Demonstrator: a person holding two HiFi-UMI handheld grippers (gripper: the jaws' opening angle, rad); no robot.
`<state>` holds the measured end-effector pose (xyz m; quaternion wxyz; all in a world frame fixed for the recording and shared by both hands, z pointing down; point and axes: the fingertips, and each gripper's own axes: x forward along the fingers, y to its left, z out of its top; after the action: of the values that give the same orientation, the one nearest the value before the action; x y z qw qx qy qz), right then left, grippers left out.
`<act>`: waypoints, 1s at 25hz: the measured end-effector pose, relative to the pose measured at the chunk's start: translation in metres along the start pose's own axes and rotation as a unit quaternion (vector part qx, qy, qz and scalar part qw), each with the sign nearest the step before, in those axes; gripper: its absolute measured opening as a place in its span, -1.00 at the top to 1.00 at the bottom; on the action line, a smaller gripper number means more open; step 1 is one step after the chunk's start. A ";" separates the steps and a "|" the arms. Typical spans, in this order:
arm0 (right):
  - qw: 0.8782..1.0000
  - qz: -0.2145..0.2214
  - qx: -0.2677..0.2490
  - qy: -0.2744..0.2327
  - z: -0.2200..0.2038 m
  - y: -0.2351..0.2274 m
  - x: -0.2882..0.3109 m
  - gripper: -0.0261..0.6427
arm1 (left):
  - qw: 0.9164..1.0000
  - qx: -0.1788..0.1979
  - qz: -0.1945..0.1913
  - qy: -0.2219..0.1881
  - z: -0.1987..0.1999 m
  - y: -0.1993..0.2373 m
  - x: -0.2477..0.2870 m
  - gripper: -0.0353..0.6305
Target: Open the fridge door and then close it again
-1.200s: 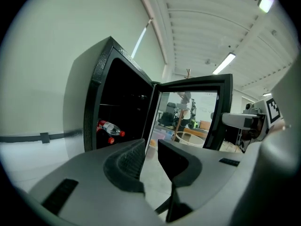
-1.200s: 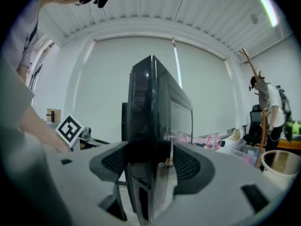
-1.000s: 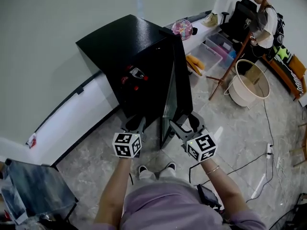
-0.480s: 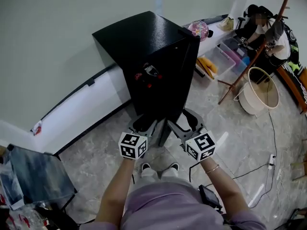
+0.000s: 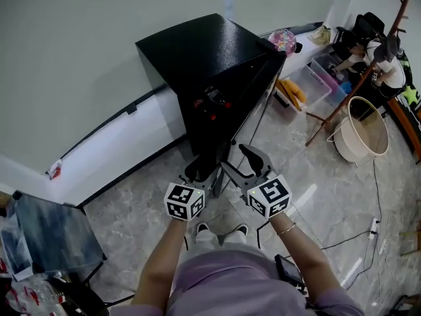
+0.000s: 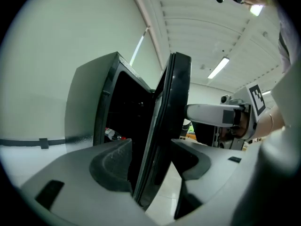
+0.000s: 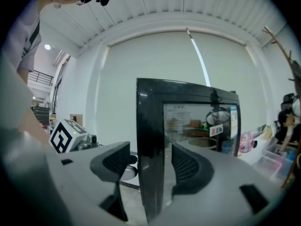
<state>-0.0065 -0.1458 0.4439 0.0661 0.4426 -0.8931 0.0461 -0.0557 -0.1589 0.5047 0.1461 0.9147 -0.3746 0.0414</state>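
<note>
The black fridge [image 5: 197, 48] stands against the white wall with its glass-fronted door [image 5: 253, 87] partly open. Red-capped bottles [image 5: 210, 101] show in the gap. Both grippers are low at the door's free edge. My left gripper [image 5: 207, 168] has just been opening its jaws. In the left gripper view the door [image 6: 171, 107] passes between the left gripper's [image 6: 153, 161] pads with room on both sides. My right gripper [image 5: 241, 164] straddles the same edge. In the right gripper view the door [image 7: 150, 126] stands between the right gripper's [image 7: 149, 166] pads, a slim gap each side.
Clear storage bins [image 5: 306, 84], a wooden coat stand [image 5: 355, 78] and a beige tub [image 5: 360, 137] stand right of the fridge. A person [image 5: 385, 64] sits at the far right. A cable and power strip [image 5: 375, 226] lie on the floor. A dark table [image 5: 46, 239] is at lower left.
The door has swung from straight out toward the cabinet. The right gripper went along with it. The left gripper's jaws have spread apart around the door's edge.
</note>
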 end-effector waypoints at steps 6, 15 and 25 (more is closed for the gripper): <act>0.999 0.032 -0.014 -0.005 0.008 0.006 0.012 0.11 | 1.000 -0.003 -0.014 -0.013 -0.002 -0.013 -0.004 0.13; 0.999 0.040 0.001 -0.001 0.007 0.004 0.018 0.14 | 0.999 -0.002 0.041 0.033 -0.011 0.016 0.009 0.06; 0.998 -0.015 0.064 0.012 -0.018 -0.030 0.000 0.20 | 0.996 -0.015 0.082 0.030 -0.006 0.048 0.008 0.04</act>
<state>0.0185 -0.1612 0.4628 0.0488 0.4588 -0.8808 0.1068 -0.0831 -0.1956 0.5231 0.1674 0.8771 -0.4440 0.0748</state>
